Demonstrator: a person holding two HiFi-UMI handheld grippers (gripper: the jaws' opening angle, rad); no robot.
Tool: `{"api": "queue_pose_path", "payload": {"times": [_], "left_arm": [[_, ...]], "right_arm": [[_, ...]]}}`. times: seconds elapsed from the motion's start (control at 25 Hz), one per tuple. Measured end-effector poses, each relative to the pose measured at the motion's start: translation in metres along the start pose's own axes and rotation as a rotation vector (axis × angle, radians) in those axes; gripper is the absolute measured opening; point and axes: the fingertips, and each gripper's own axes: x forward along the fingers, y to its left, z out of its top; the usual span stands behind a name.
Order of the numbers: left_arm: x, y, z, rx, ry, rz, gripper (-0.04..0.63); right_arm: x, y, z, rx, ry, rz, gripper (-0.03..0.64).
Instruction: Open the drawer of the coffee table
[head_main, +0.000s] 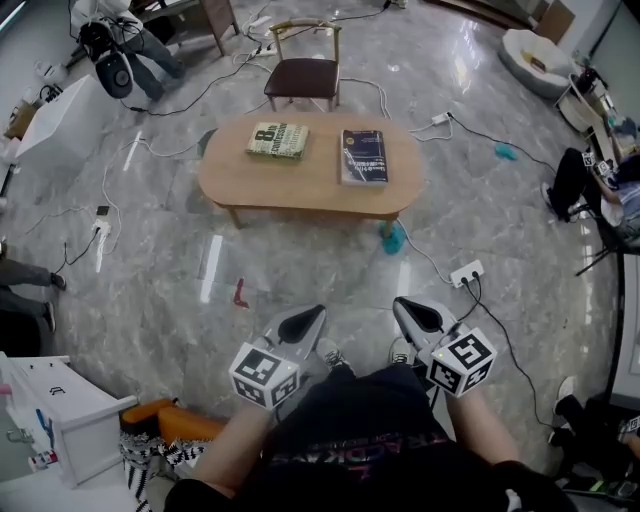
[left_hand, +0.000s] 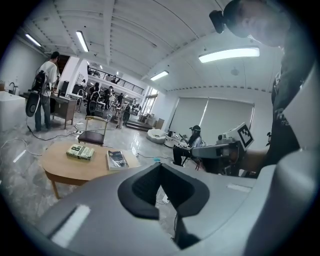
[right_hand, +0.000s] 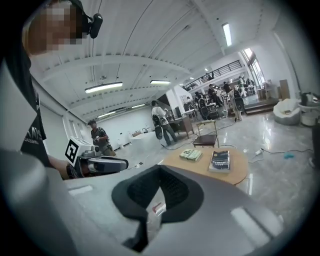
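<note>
I see bright, even light from ceiling strips (left_hand: 229, 54); white glare streaks the glossy floor (head_main: 210, 268); both gripper views bend and darken at their edges.

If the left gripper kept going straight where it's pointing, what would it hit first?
Most likely the floor, just to the right of the coffee table, though depth is hard to judge.
</note>
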Motion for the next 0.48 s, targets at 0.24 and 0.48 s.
{"api": "queue_pose_path", "payload": {"times": [0.24,0.48], "left_arm": [[-0.005,0.026,-0.007,-0.001,0.025,0.0,0.005],[0.009,0.039,-0.007,-0.009,0.032,0.005,0.005]], "right_arm": [[0.014,-0.004,-0.002,0.019,-0.026,-0.049,0.002],[0.016,-0.025,-0.003,0.036,-0.027,-0.081,0.002]]}}
